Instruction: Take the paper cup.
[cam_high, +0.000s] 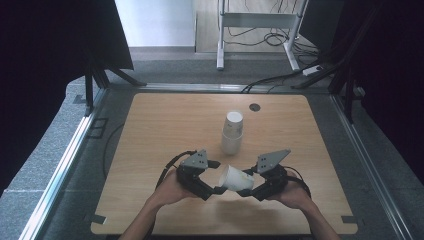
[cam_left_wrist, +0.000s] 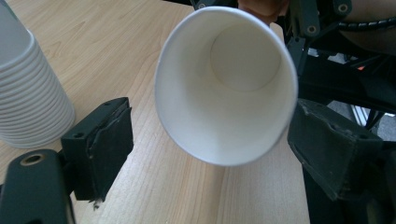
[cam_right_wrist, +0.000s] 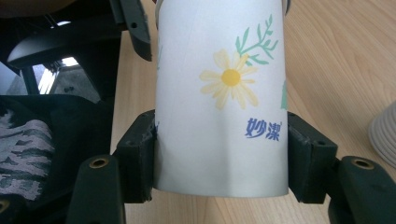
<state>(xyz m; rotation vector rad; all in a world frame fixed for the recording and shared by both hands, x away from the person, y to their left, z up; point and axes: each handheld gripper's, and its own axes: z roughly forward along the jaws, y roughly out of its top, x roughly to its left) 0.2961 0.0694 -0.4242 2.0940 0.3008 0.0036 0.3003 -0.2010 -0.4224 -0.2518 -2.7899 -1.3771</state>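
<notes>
A white paper cup lies on its side in the air just above the near middle of the counter, mouth toward the left. It is a smooth, thin-walled cone with a rolled rim; its outside carries a printed yellow daisy, green sprigs and blue characters, and its inside is plain white with a round flat bottom. The right tool is clamped on the cup near its base: in the right gripper view both black, blocky, scuffed pads press against the cup's sides. The left tool stands apart at the cup's mouth: in the left gripper view the rim sits between its jaws, with a clear gap to one pad and the other close beside the rim; whether that one touches I cannot tell.

Both hands come in from the near edge, forearms angled inward, so the two tools point at each other across the cup.

Just beyond, a tall stack of the same cups stands upside down on the pale wood-grain counter, its nested rims forming fine ridges.
</notes>
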